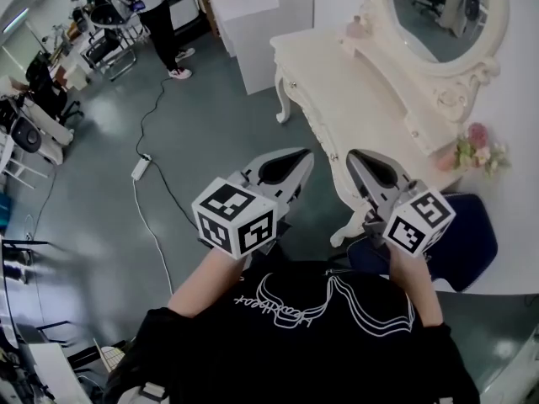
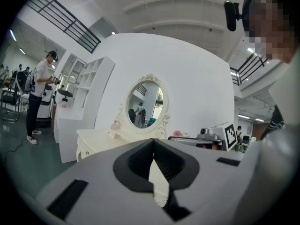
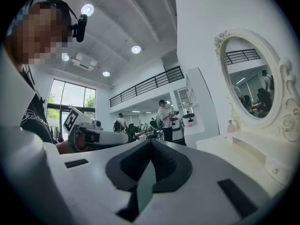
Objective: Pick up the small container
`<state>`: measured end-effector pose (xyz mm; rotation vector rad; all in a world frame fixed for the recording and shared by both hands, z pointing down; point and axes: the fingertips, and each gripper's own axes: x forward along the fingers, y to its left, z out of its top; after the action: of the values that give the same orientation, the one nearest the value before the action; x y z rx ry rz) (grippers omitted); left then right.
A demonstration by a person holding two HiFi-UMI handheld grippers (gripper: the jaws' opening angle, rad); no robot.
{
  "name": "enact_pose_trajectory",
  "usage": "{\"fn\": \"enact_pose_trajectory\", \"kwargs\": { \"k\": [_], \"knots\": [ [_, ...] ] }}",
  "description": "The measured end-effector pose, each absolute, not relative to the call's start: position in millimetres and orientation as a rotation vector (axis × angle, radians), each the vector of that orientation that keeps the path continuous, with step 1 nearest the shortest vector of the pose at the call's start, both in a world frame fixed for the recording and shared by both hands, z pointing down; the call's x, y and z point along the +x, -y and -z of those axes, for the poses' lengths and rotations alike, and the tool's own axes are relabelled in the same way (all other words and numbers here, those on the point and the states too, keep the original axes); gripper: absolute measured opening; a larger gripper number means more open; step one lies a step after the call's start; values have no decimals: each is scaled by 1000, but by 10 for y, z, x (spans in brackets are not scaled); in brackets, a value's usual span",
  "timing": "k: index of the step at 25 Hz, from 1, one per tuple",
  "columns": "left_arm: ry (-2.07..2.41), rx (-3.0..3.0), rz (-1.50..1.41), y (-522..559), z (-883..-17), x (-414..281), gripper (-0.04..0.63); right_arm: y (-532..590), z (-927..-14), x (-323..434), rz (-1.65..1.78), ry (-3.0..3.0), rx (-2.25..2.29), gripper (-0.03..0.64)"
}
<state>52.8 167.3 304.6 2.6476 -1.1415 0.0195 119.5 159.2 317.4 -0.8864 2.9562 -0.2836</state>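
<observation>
The small container (image 1: 357, 27) is a pale pink bottle standing on the shelf of a white dressing table (image 1: 337, 82), beside its oval mirror (image 1: 446, 11). It also shows in the left gripper view, as a small container (image 2: 115, 124), and in the right gripper view, as a small container (image 3: 230, 125). Both grippers are held up in front of the person's chest, well short of the table. My left gripper (image 1: 295, 163) is shut and holds nothing; its jaws meet at the tip (image 2: 153, 145). Beside it, my right gripper (image 1: 362, 160) is also shut and holds nothing (image 3: 150, 145).
A blue chair (image 1: 467, 238) stands under the table's near end, with pink flowers (image 1: 478, 148) above it. A white cabinet (image 1: 253, 23) sits past the table. A power strip (image 1: 140, 168) and cable lie on the grey floor. A person (image 1: 160, 15) stands far back by office chairs.
</observation>
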Motion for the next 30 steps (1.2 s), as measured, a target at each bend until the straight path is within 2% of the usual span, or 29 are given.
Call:
{"fn": "enact_pose_trajectory", "kwargs": {
  "k": [7,22,30],
  "knots": [
    [1126,2616,-26,-1187,-3169,220,5,-1090,-3271,873,334,-2961,-885,3],
    [987,2622,-89,840,-3263,-793,5,864,-3370,-96,443,-2898,-1027,3],
    [939,2644,-94,1532,-3254,-1309,5,1522,-3372,-619,444,-2876,-1087,5]
  ]
}}
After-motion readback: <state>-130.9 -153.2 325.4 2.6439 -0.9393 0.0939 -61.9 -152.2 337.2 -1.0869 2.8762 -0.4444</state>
